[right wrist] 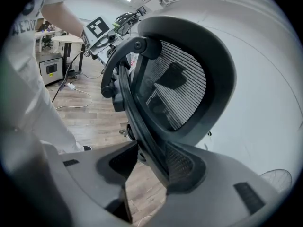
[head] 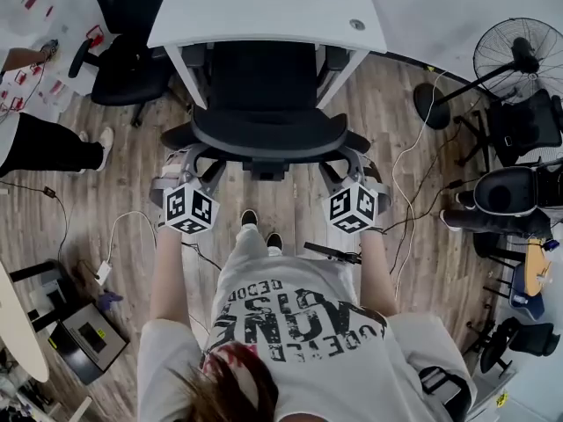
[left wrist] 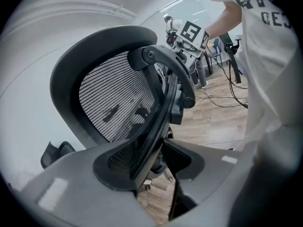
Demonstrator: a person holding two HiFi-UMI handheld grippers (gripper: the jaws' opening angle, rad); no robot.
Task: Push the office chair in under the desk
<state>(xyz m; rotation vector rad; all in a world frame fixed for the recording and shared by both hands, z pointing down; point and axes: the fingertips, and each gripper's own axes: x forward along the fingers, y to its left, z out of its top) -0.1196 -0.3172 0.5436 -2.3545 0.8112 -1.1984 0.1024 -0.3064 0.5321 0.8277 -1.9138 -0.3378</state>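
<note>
Head view: I look steeply down on a black mesh-backed office chair (head: 264, 130) that faces a white rectangular desk (head: 264, 11) at the far side. The front of its seat is already under the desk edge, while the backrest is on the near side over the wooden plank floor (head: 295, 214). My two bare forearms reach forward, roughly parallel and held out on either side of my body. The left gripper (head: 179, 163) sits at the left edge of the backrest and the right gripper (head: 365, 172) at its right edge, both at about the same height.

In the left gripper view, the left gripper (left wrist: 149, 162) has its grey jaws clenched on the chair's dark backrest frame (left wrist: 161, 112), which rises between the pads. In the right gripper view, the right gripper (right wrist: 151, 167) pinches the opposite edge of that frame (right wrist: 137, 112) the same way, with the mesh panel (right wrist: 180, 93) curving away to the right.
</note>
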